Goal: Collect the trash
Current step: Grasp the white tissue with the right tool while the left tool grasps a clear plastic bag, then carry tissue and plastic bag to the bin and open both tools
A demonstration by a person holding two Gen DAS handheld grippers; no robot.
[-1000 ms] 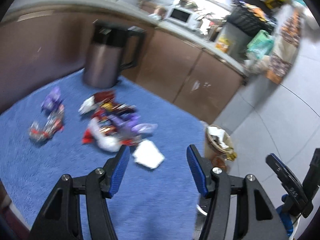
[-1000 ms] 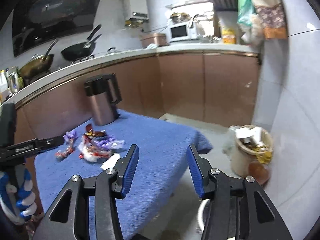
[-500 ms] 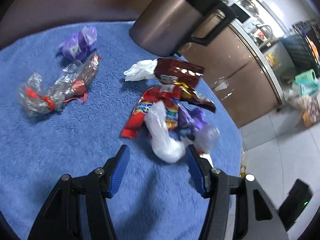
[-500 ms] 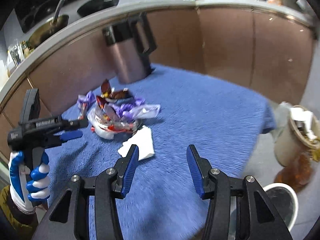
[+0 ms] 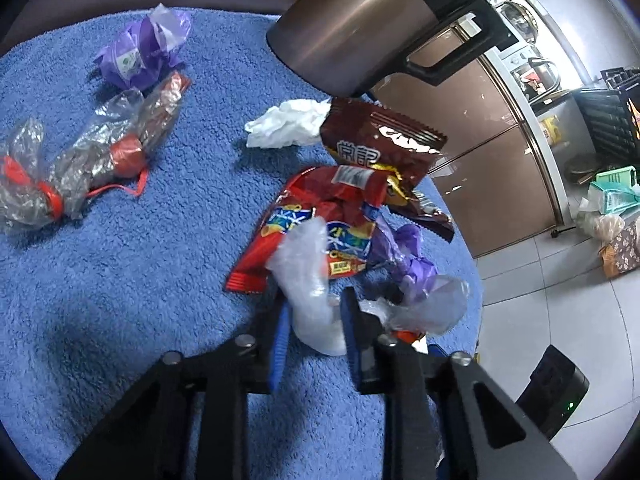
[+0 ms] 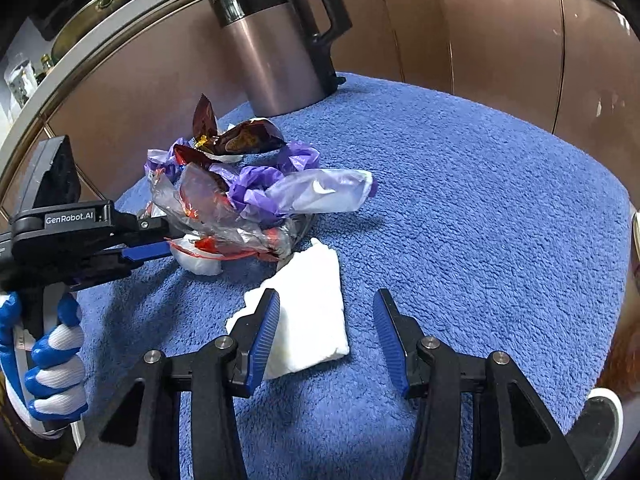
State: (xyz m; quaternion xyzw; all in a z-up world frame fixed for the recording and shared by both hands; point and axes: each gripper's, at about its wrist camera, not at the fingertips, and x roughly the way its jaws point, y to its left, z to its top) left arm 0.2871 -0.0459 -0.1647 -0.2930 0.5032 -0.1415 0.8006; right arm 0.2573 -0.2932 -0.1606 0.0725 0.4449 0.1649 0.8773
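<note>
Progress: hardly begun, nearly all trash still on blue towel (image 5: 120,280) | left gripper (image 5: 312,320) pinched onto white plastic bag (image 5: 308,292) at pile's near edge | right gripper (image 6: 324,332) gaping over white tissue (image 6: 308,304), holding nothing | container: kettle (image 6: 276,52), contents unseen; no bin visible.

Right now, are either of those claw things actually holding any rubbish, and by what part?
The left gripper is shut on a crumpled clear plastic bag, pinching its lower bunched end. The right gripper is open above the white tissue, holding nothing.
</note>
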